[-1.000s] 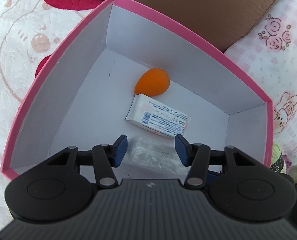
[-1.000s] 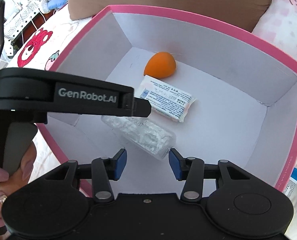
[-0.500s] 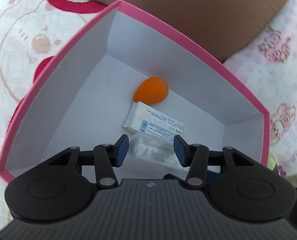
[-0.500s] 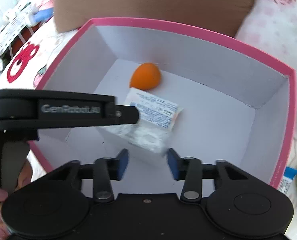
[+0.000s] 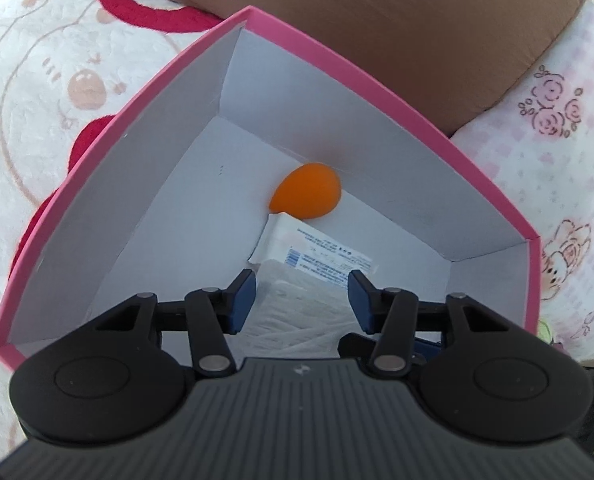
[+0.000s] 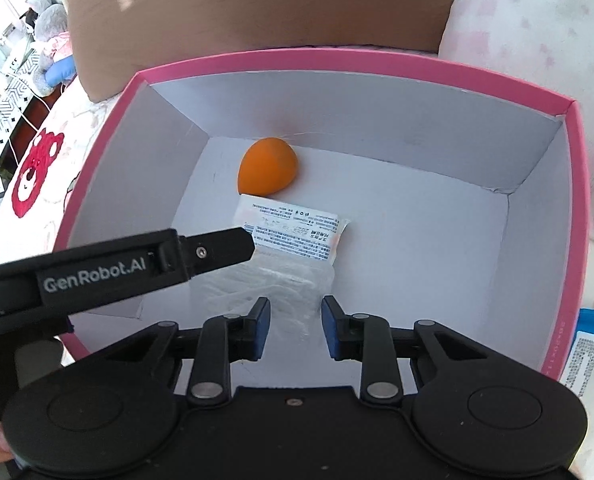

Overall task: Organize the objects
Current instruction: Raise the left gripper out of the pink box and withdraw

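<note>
A pink box with a white inside (image 5: 145,96) (image 6: 337,58) holds an orange egg-shaped sponge (image 5: 307,196) (image 6: 268,167), a white printed packet (image 5: 317,252) (image 6: 293,232) and a clear plastic bag of white items (image 5: 297,312) (image 6: 273,284). My left gripper (image 5: 301,300) is open above the clear bag, with the bag between its blue pads. My right gripper (image 6: 295,328) is open and empty just above the bag's near end. The left gripper's body (image 6: 109,268) crosses the right wrist view.
A brown cushion (image 5: 377,24) (image 6: 257,4) lies behind the box. The box sits on a pink and white patterned bedspread (image 5: 37,80) (image 6: 537,20). A blue and white packet (image 6: 585,352) lies outside the box's right wall. Plush toys (image 6: 49,52) sit far left.
Both grippers have pulled back and risen a little over the box. The clear bag now lies on the box floor in front of the printed packet.
</note>
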